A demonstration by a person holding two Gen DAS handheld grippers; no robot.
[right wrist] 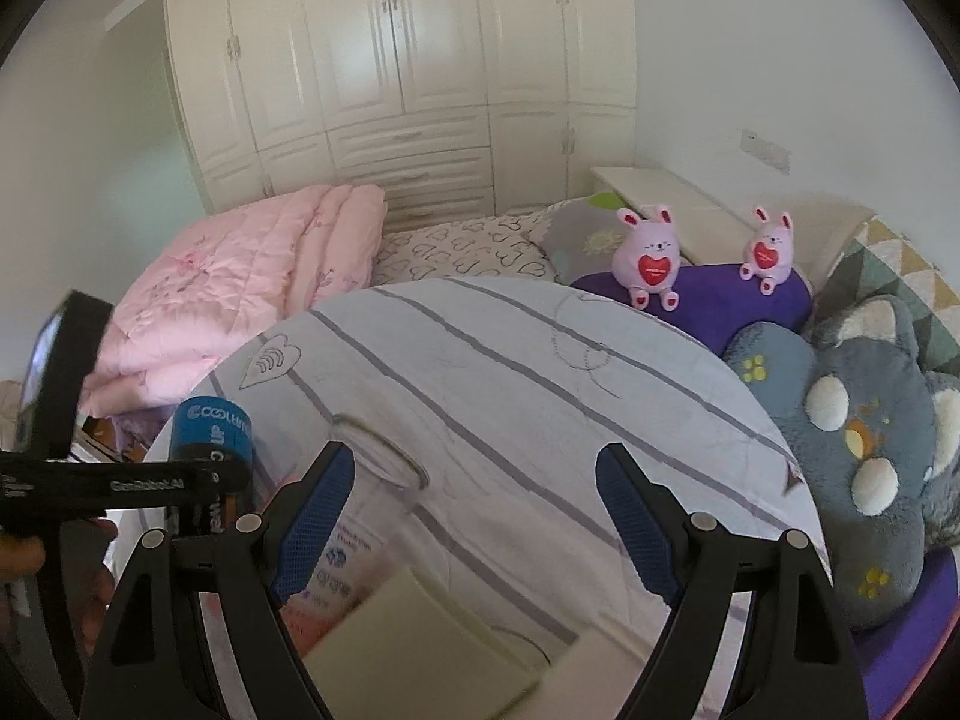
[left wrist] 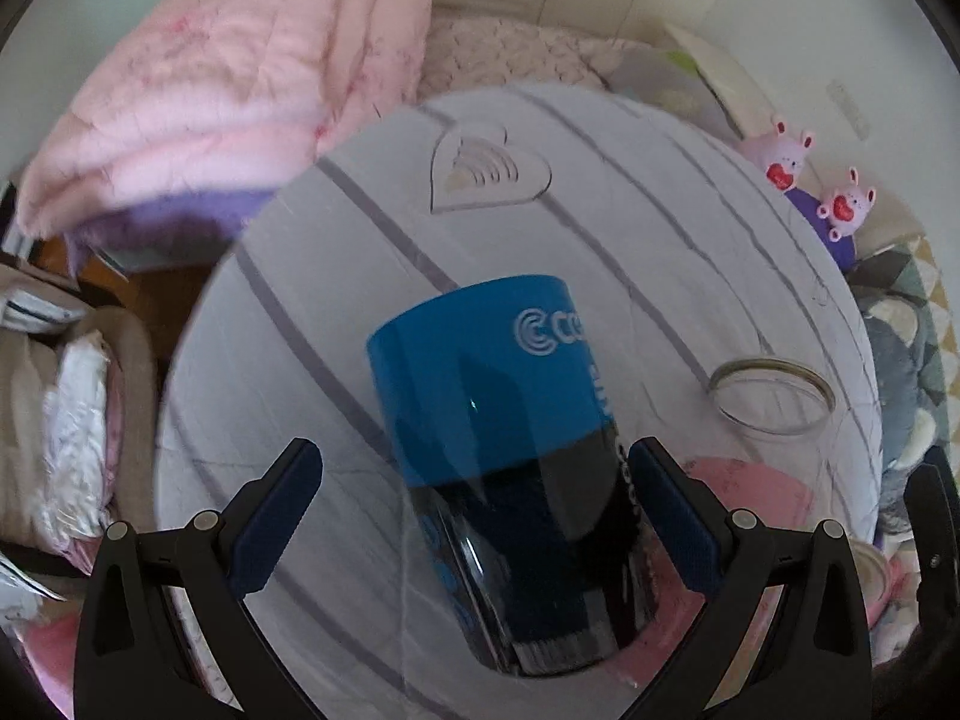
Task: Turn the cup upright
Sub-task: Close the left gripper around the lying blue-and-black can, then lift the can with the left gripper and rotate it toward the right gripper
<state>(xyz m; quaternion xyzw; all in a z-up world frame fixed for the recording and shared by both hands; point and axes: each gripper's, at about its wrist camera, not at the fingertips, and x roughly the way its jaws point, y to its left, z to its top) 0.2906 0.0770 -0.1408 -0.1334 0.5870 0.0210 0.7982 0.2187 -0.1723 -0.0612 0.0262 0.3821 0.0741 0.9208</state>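
A blue and black cup (left wrist: pixel 510 456) with white lettering stands between the open fingers of my left gripper (left wrist: pixel 474 516) on a round table with a striped white cloth (left wrist: pixel 600 252). Its flat blue end points up and away from me. The right finger is close to the cup's side; the left finger stands apart from it. The cup also shows in the right wrist view (right wrist: pixel 210 444) at far left, with the left gripper's arm across it. My right gripper (right wrist: pixel 474 516) is open and empty above the cloth.
A clear glass jar (left wrist: pixel 774 402) stands right of the cup, also seen in the right wrist view (right wrist: pixel 378 468). Pink packaging (left wrist: pixel 750 486) lies beneath it. A pink quilt (left wrist: pixel 228 96), two plush bunnies (right wrist: pixel 654 258) and a grey plush cushion (right wrist: pixel 864 444) surround the table. Beige flat items (right wrist: pixel 420 648) lie near the front.
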